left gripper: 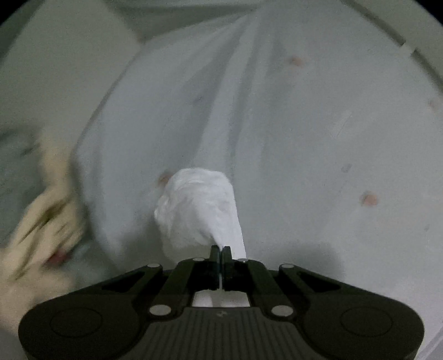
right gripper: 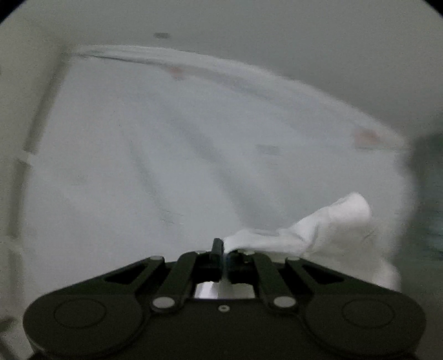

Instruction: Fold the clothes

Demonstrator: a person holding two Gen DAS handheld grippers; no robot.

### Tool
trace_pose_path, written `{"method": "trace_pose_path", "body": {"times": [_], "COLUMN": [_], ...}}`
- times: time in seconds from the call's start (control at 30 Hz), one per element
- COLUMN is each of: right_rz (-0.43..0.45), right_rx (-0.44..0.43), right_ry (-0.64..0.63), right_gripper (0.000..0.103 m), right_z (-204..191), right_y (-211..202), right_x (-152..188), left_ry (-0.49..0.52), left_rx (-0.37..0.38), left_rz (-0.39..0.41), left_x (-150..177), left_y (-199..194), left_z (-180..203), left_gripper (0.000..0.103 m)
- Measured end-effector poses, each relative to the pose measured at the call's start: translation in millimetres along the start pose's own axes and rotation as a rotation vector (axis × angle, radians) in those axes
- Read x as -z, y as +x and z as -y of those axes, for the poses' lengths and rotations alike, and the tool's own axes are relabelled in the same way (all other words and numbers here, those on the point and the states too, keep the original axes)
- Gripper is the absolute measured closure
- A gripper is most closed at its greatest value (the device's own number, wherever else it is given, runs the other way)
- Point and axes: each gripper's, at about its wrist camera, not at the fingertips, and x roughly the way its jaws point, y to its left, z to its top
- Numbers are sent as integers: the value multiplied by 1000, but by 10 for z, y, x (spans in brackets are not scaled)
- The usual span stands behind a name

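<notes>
A white garment (left gripper: 277, 116) with small pink spots hangs stretched and lifted in front of both cameras, creased down its middle. My left gripper (left gripper: 220, 249) is shut on a bunched corner of the garment (left gripper: 199, 210), which bulges out just past the fingertips. In the right wrist view the same white garment (right gripper: 155, 155) spreads wide and blurred. My right gripper (right gripper: 223, 246) is shut on another bunched corner of it (right gripper: 326, 221), and that fold trails off to the right.
A blurred cream-coloured cloth pile (left gripper: 41, 216) with dark marks lies at the lower left of the left wrist view. A pale wall (right gripper: 221, 22) and a pale vertical edge (right gripper: 33, 138) frame the garment. A dark area (right gripper: 426, 193) shows at the far right.
</notes>
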Motion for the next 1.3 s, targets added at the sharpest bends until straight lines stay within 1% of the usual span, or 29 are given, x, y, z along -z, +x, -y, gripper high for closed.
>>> {"method": "trace_pose_path", "body": {"times": [0.03, 0.07, 0.1, 0.13, 0.17, 0.2, 0.23, 0.3, 0.33, 0.4, 0.47, 0.5, 0.6, 0.67, 0.7, 0.77, 0.8, 0.83, 0.87, 0.93, 0.97, 1.0, 1.03, 1.07, 1.13, 1.2, 1.3], "right_rz": [-18, -38, -50, -62, -71, -80, -88, -73, -32, 23, 10, -8, -42, -24, -13, 10, 13, 6, -28, -116, -143, -170, -194, -211, -228, -226, -226], "right_rx": [93, 207, 296, 414, 513, 586, 656, 705, 669, 617, 624, 634, 601, 502, 464, 421, 421, 436, 490, 632, 698, 761, 800, 807, 811, 821, 850], "right_ry": [12, 46, 79, 122, 164, 215, 268, 436, 512, 577, 526, 460, 339, 378, 390, 346, 307, 262, 207, 155, 147, 139, 144, 163, 194, 204, 158], "right_gripper": [99, 99, 99, 98, 98, 97, 96, 93, 92, 91, 92, 96, 98, 98, 98, 99, 99, 99, 98, 94, 92, 89, 82, 78, 58, 54, 51], "right_z": [256, 569, 818, 1119, 1381, 1618, 1851, 2204, 2327, 2395, 2309, 2219, 1983, 1775, 1694, 1598, 1537, 1507, 1515, 1608, 1681, 1754, 1807, 1854, 1891, 1938, 1873], "right_y": [-232, -513, -727, -993, -1209, -1385, -1560, -1851, -1982, -2110, -2106, -2076, -2074, -2151, -2188, -2198, -2233, -2256, -2268, -2296, -2302, -2310, -2335, -2367, -2372, -2332, -2353], "right_x": [71, 178, 298, 448, 534, 654, 773, 982, 1054, 1085, 1031, 998, 852, 815, 771, 634, 569, 537, 511, 518, 557, 597, 638, 683, 742, 761, 735], "left_ry": [-33, -73, -102, -126, -150, -162, -178, -230, -256, -273, -259, -252, -231, -220, -200, -164, -147, -131, -114, -80, -64, -96, -118, -123, -134, -144, -97], "left_rx": [-88, -179, -253, -322, -392, -459, -507, -578, -592, -573, -546, -532, -492, -467, -455, -487, -509, -530, -552, -594, -616, -638, -647, -649, -654, -659, -666], "left_rz": [0, -41, -94, -139, -184, -223, -252, -296, -305, -297, -278, -268, -240, -217, -198, -221, -238, -256, -273, -308, -326, -350, -353, -344, -327, -309, -281], "left_x": [184, 420, 669, 910, 1150, 1365, 1523, 1779, 1858, 1895, 1852, 1830, 1766, 1719, 1627, 1655, 1697, 1739, 1780, 1864, 1906, 1978, 2007, 2008, 2008, 2009, 1879], "left_y": [-84, -177, -273, -365, -457, -540, -623, -801, -870, -948, -993, -1015, -1082, -1175, -1215, -1225, -1228, -1232, -1236, -1243, -1246, -1240, -1251, -1274, -1319, -1365, -1334], "left_z": [-137, -316, -508, -697, -887, -1065, -1236, -1570, -1680, -1728, -1655, -1618, -1509, -1426, -1303, -1304, -1336, -1368, -1400, -1464, -1496, -1601, -1647, -1647, -1648, -1649, -1583], "left_gripper": [102, 103, 103, 103, 103, 103, 103, 103, 103, 103, 103, 103, 103, 103, 103, 103, 103, 102, 102, 102, 102, 101, 101, 98, 94, 92, 87]}}
